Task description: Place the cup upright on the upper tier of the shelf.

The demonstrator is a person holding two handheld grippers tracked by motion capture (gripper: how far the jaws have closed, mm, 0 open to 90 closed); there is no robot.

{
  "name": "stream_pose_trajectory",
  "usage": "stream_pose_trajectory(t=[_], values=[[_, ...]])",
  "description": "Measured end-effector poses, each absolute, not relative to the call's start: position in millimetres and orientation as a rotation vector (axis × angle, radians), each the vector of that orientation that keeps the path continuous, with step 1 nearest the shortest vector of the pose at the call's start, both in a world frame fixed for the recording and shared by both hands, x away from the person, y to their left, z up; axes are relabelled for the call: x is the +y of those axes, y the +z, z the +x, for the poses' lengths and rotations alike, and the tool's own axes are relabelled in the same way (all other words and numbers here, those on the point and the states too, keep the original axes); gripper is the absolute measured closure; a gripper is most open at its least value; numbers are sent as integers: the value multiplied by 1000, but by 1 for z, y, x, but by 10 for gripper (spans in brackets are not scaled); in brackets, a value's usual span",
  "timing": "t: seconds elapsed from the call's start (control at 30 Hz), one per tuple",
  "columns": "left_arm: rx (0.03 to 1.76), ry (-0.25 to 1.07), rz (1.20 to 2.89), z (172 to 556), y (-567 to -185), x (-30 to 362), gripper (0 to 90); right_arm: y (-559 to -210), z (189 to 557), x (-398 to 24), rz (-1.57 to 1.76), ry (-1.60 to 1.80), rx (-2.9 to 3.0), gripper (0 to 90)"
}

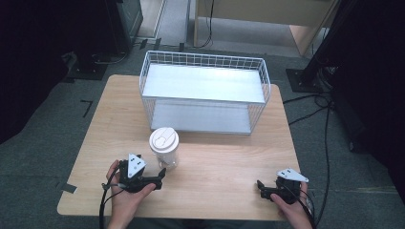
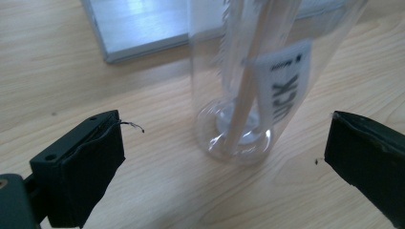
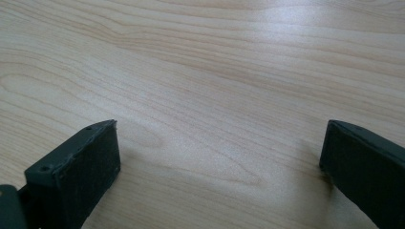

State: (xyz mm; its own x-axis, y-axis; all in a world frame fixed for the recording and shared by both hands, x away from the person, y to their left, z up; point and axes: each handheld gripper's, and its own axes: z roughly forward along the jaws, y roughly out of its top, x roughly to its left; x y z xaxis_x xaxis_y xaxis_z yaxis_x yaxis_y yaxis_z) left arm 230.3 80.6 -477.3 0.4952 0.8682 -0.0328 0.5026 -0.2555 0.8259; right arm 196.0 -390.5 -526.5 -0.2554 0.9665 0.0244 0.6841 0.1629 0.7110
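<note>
Clear plastic cup (image 1: 165, 149), white lid: light, slippery, crushable; grip mid-wall. Left gripper (image 1: 159, 177) wide apart, near; right gripper (image 1: 260, 187) wide apart.

I am reading black letters "UCK" on the white label (image 2: 285, 83) of the clear cup (image 2: 248, 95); smaller print is blurring

A white wire rack (image 1: 205, 90) (two grey shelves) stands on the wooden table (image 1: 229, 162).
</note>
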Motion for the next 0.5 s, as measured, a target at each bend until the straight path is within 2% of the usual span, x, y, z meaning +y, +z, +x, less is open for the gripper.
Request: stream_pose_trajectory(t=[0.5], values=[[1083,574,1844,246,-469,59,3,-527,196,-391,1562,860,2007,0]])
